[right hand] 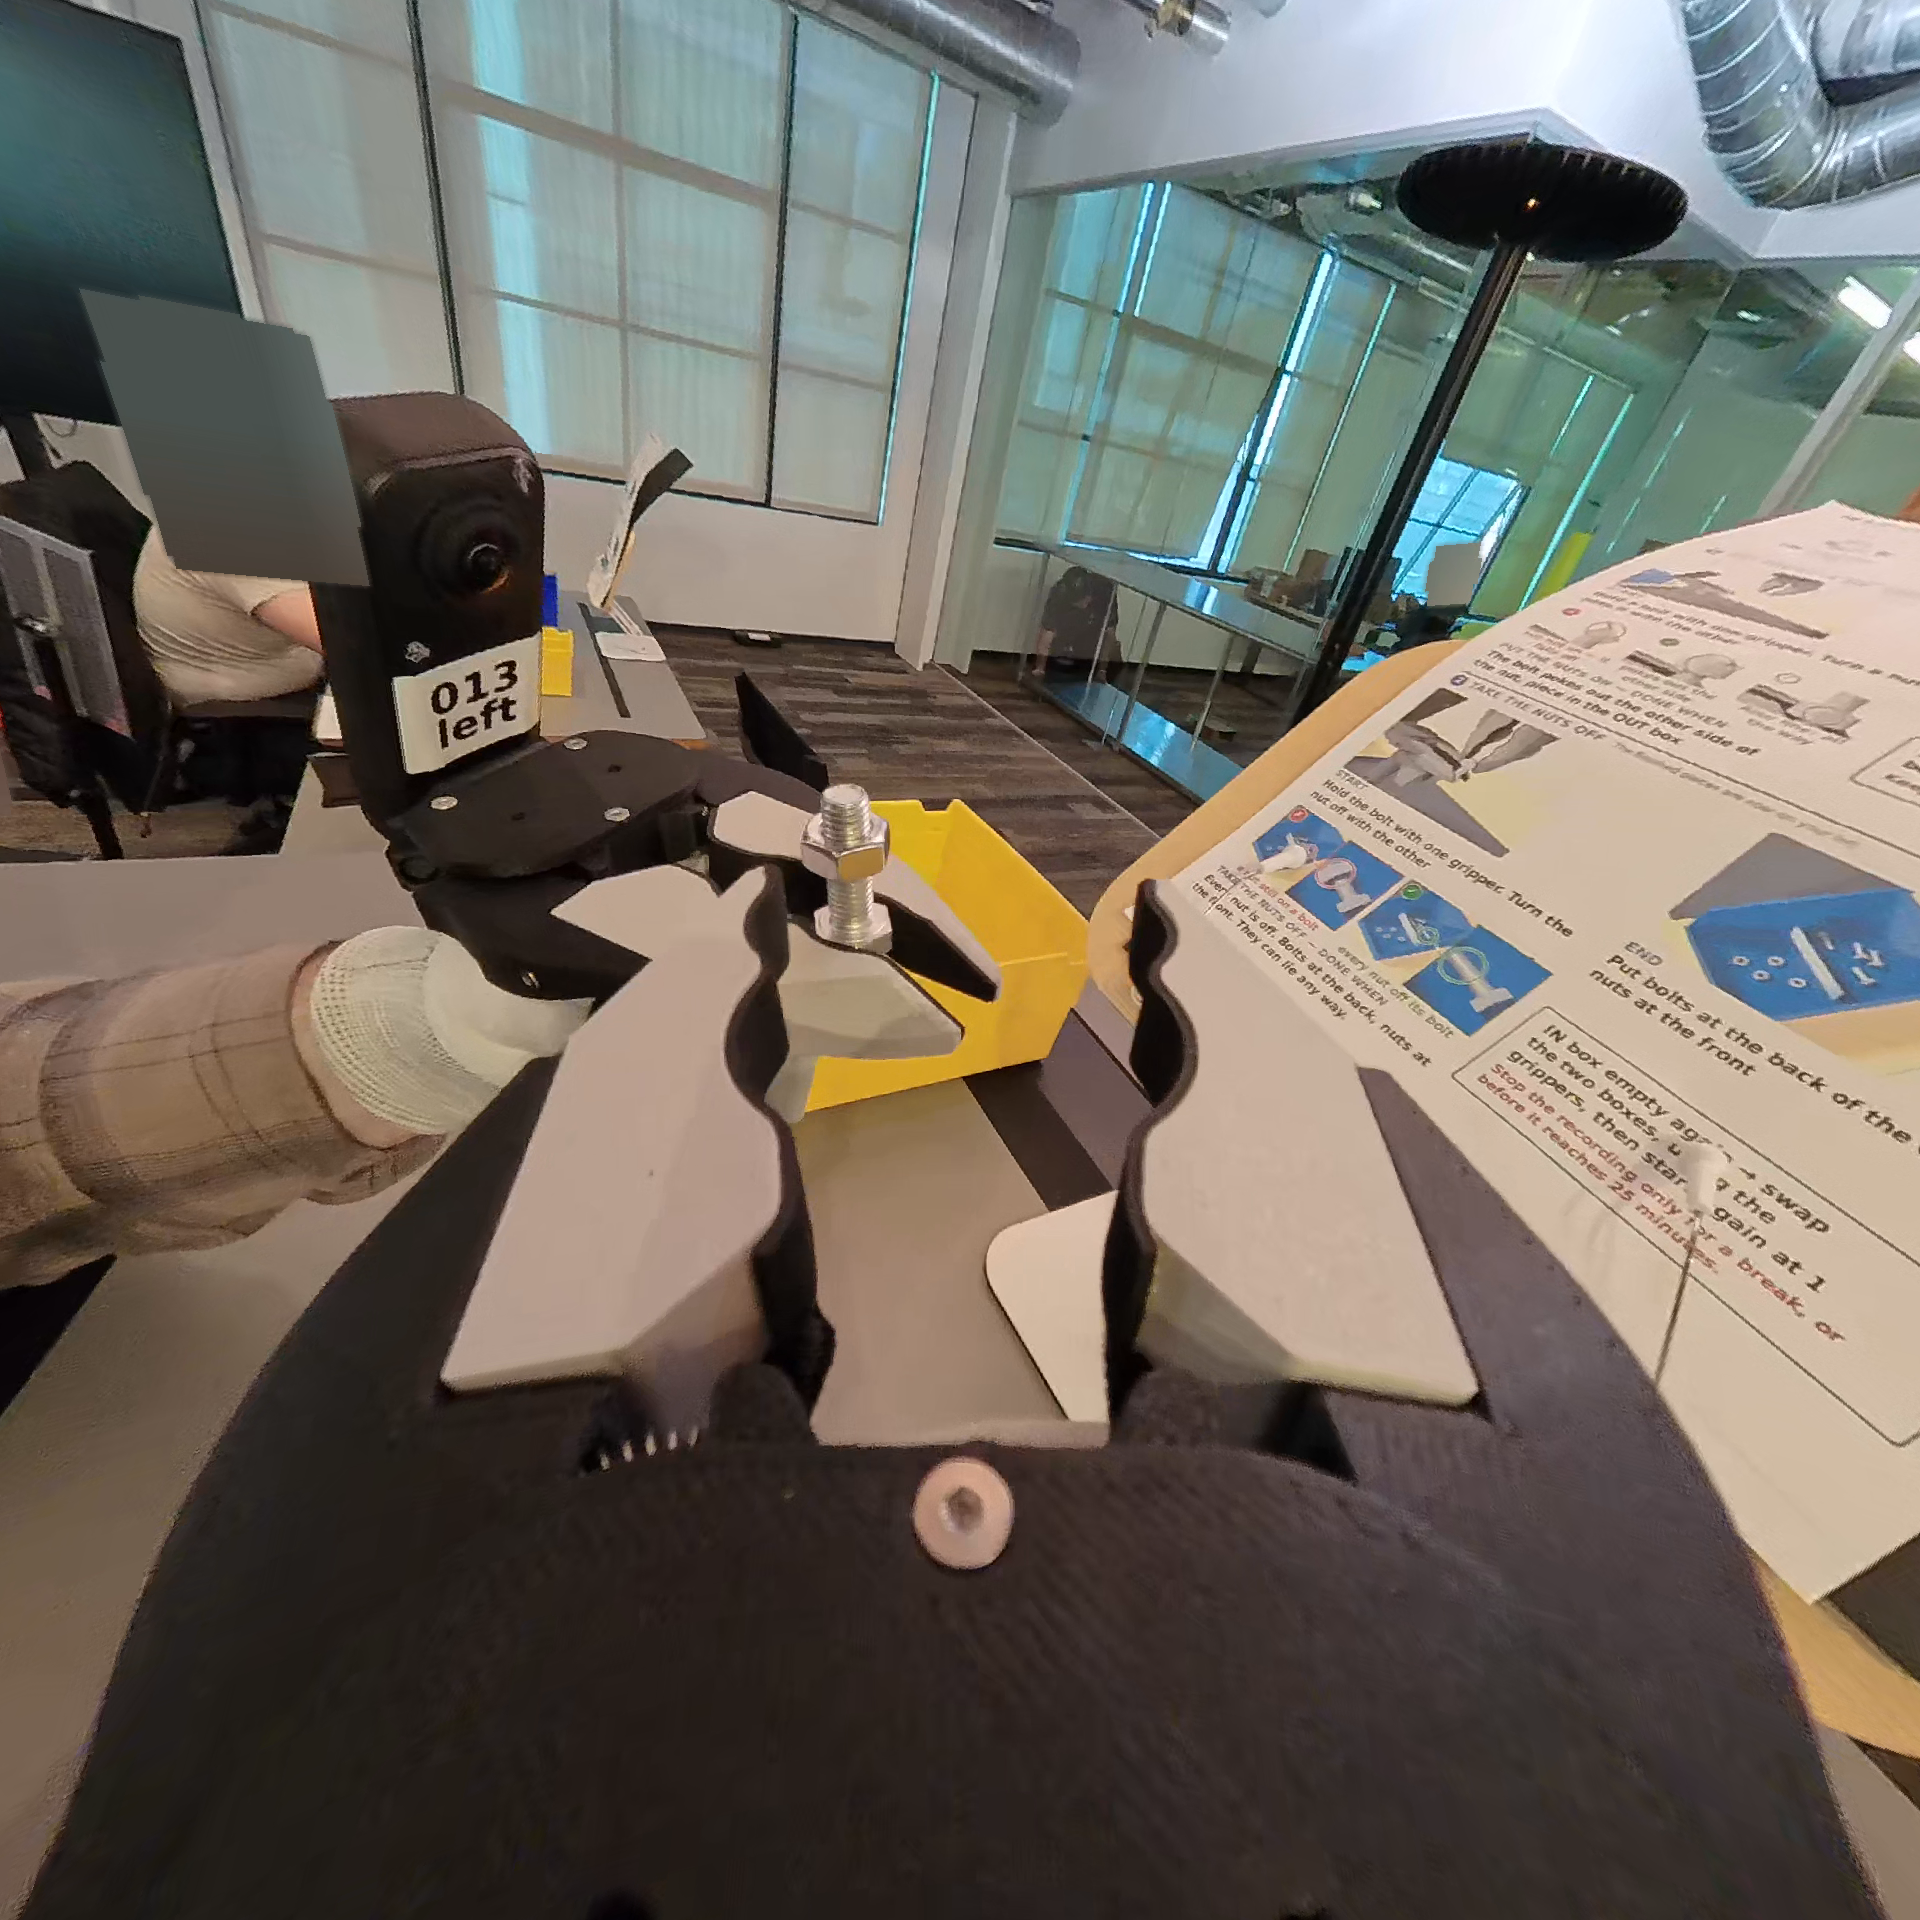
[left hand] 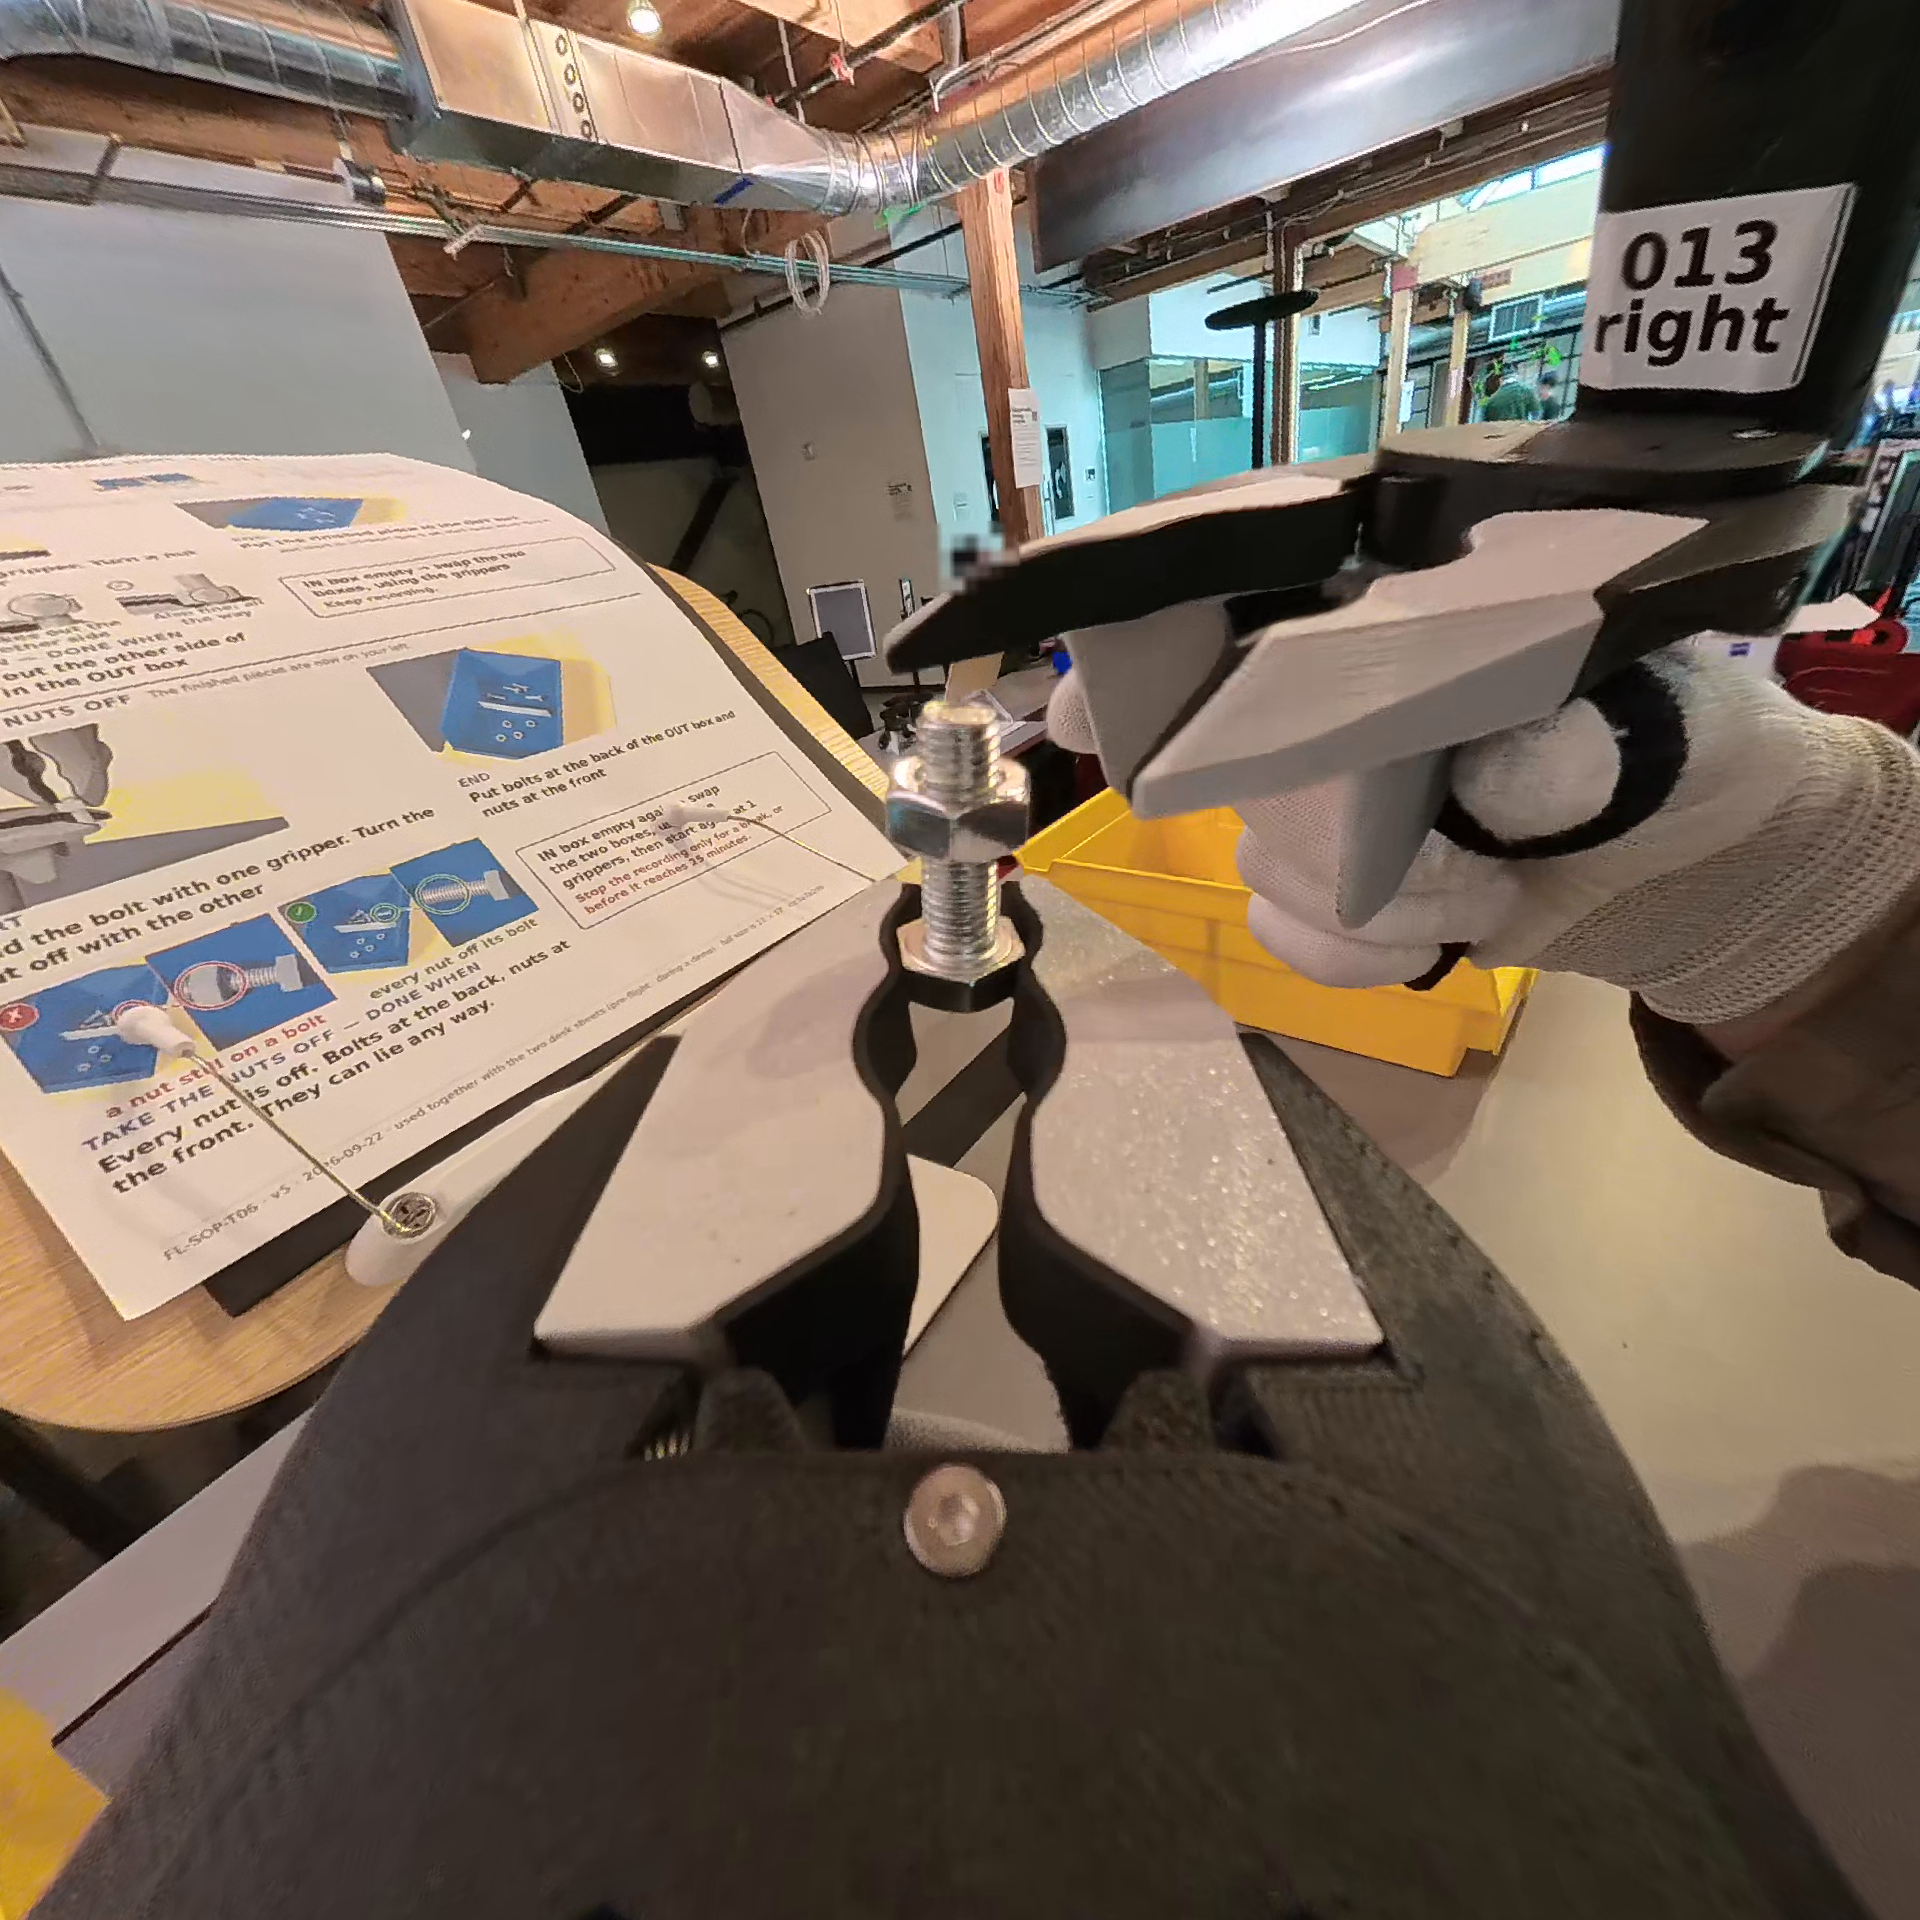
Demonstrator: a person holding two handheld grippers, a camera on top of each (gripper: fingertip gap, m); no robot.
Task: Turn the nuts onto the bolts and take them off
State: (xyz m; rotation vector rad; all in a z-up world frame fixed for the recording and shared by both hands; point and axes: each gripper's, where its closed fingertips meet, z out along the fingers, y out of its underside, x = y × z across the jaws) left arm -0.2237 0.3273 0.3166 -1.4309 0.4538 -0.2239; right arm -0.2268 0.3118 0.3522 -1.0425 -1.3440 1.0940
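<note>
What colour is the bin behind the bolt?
Yellow. The bin shows best in the right wrist view, behind the bolt.

surface: grey table [left hand: 1621, 1299] | on it: yellow bin [left hand: 1195, 883], white card [right hand: 1049, 1288]

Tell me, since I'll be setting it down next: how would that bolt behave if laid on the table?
The bolt looks like solid bright steel, so probably stiff and heavy for its size. Its round threaded shank might roll, though the hex nut partway up should check that. The left gripper holds its head; smooth plating could slip.
</note>
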